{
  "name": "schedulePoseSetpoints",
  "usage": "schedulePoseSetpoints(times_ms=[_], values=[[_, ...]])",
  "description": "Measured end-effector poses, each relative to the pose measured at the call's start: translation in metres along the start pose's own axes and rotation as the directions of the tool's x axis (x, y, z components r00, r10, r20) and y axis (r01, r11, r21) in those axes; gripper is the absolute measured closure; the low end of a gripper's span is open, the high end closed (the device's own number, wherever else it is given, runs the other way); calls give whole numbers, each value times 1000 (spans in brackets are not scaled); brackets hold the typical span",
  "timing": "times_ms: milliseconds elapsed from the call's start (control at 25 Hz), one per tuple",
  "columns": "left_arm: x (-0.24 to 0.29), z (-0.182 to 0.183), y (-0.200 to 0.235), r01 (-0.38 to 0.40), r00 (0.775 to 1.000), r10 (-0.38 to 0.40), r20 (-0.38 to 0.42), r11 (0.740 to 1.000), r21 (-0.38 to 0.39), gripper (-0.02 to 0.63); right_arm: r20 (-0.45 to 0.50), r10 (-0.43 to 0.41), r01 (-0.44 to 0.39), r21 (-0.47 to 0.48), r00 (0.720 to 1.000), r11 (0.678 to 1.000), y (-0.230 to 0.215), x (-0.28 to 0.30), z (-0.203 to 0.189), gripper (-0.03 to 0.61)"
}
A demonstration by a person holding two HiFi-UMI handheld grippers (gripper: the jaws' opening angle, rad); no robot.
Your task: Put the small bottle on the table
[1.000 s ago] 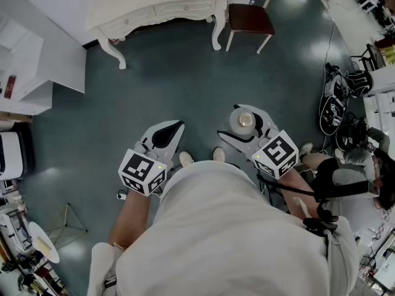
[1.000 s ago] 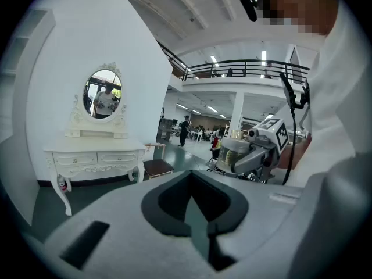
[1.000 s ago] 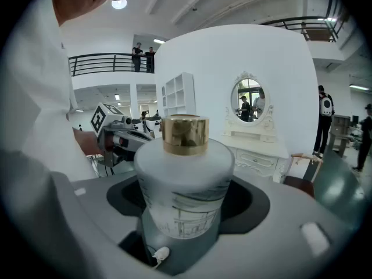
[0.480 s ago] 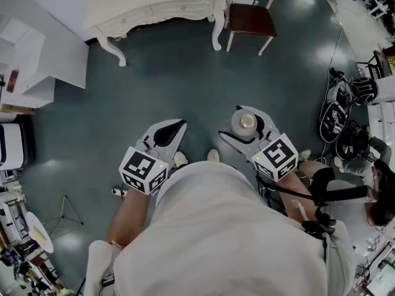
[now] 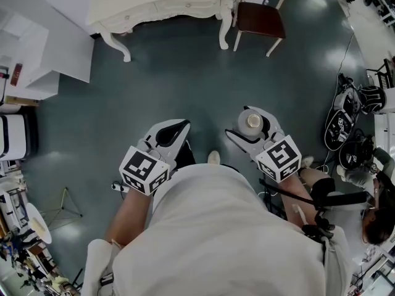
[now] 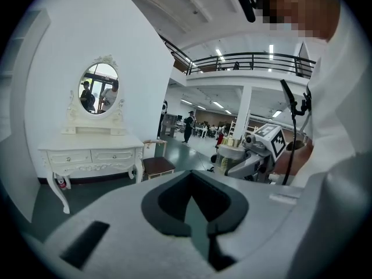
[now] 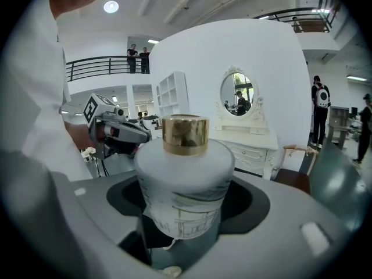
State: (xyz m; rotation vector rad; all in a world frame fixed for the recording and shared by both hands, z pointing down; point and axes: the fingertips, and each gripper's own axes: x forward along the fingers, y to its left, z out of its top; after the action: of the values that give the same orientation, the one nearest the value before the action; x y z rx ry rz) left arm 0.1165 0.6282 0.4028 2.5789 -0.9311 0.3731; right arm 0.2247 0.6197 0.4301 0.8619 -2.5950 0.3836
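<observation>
The small bottle (image 5: 250, 121) is white with a gold cap (image 7: 185, 134). My right gripper (image 5: 249, 127) is shut on its body (image 7: 185, 182) and holds it upright above the dark floor. My left gripper (image 5: 178, 130) hangs beside it at the left, jaws together with nothing between them (image 6: 195, 197). The white dressing table (image 5: 162, 7) stands well ahead, at the top of the head view. It also shows in the left gripper view (image 6: 92, 150), with an oval mirror (image 6: 98, 88) above it, and in the right gripper view (image 7: 251, 142).
A brown-seated chair (image 5: 260, 18) stands right of the dressing table. White shelving (image 5: 38, 53) lines the left wall. Helmets and gear (image 5: 345, 119) lie on the floor at the right, near another person (image 5: 378, 209). A stand (image 5: 60, 203) sits at lower left.
The floor and furniture have slid a little right and down in the head view as the person walks. Both grippers keep their pose, the bottle still in the right one.
</observation>
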Motion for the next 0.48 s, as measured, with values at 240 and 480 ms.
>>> schedulePoseSetpoints(times_ms=[240,480], values=[[33,17,74,40,999,-41,14,999,13,615,-9,-54,54,-2,998,999,-50,57,22,244],[63,77,172,107,994,-109,32,993,45,615,-9,-114,114,11,993,993,-107,131,85,244]])
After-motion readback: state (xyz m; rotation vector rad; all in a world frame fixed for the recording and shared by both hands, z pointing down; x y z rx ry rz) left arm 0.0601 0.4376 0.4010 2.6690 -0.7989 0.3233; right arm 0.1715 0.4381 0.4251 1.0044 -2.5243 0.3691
